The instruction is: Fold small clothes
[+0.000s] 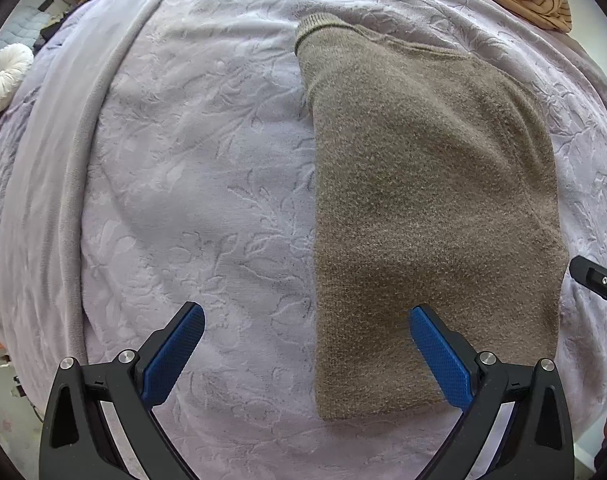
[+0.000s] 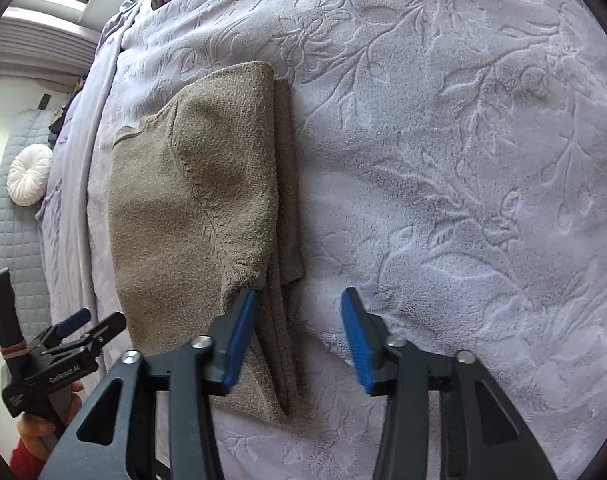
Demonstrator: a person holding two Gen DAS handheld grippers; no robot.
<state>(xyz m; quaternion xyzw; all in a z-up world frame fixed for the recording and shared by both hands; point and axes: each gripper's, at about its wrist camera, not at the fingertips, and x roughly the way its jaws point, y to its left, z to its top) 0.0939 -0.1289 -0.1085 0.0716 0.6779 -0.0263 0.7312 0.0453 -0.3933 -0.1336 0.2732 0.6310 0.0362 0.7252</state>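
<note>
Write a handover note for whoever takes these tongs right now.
Left tongs: open, empty, above the sweater's near left edge.
Right tongs: open, holding nothing, at the sweater's right folded edge.
Brown sweater: flat on the lilac blanket, folded lengthwise into a narrow strip, sides tucked in.
Done: side folds.
Left: probably fold the strip end to end, then smooth it.

A lilac embossed bedspread point(image 1: 207, 184) fills the space ahead; a round white cushion point(image 2: 29, 174) lies far left on grey quilted padding point(image 2: 17, 248).
</note>
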